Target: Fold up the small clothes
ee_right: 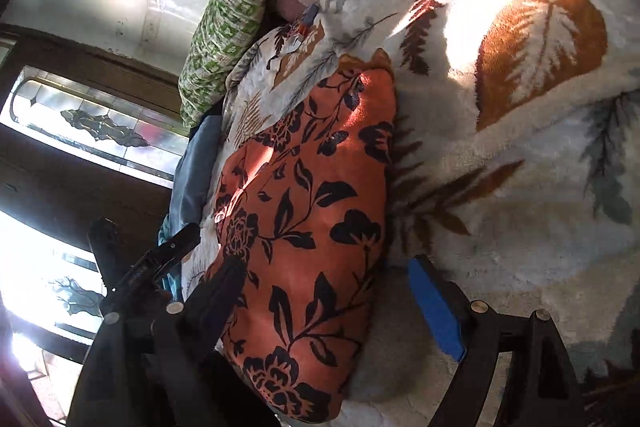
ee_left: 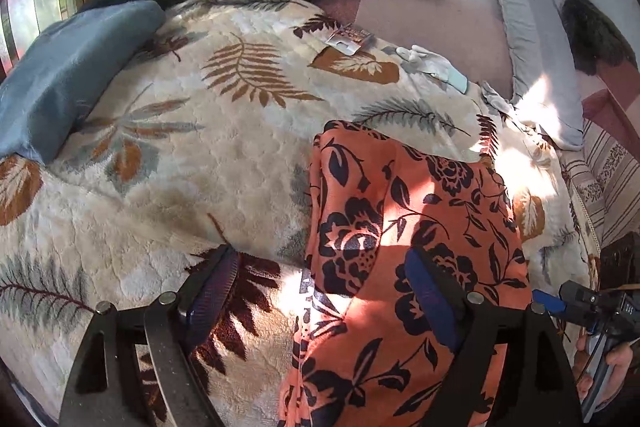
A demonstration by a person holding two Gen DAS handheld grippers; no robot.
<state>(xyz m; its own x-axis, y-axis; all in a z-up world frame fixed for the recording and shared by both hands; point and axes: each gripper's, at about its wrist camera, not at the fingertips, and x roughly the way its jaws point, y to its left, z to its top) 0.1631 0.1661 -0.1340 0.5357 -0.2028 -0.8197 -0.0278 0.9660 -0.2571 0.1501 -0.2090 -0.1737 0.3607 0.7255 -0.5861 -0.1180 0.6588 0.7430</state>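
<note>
While the orange floral garment (ee_left: pixel 408 227) lay lower right on the leaf-print blanket (ee_left: pixel 180 147), left tool (ee_left: pixel 324 291) and right tool (ee_right: pixel 324 291) gaped wide, gripping nothing.

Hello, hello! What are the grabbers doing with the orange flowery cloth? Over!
Left hand-held gripper open, right hand-held gripper open. Orange floral garment lying on leaf-print blanket, not gripped. White gloves nearby, clear of it.
</note>
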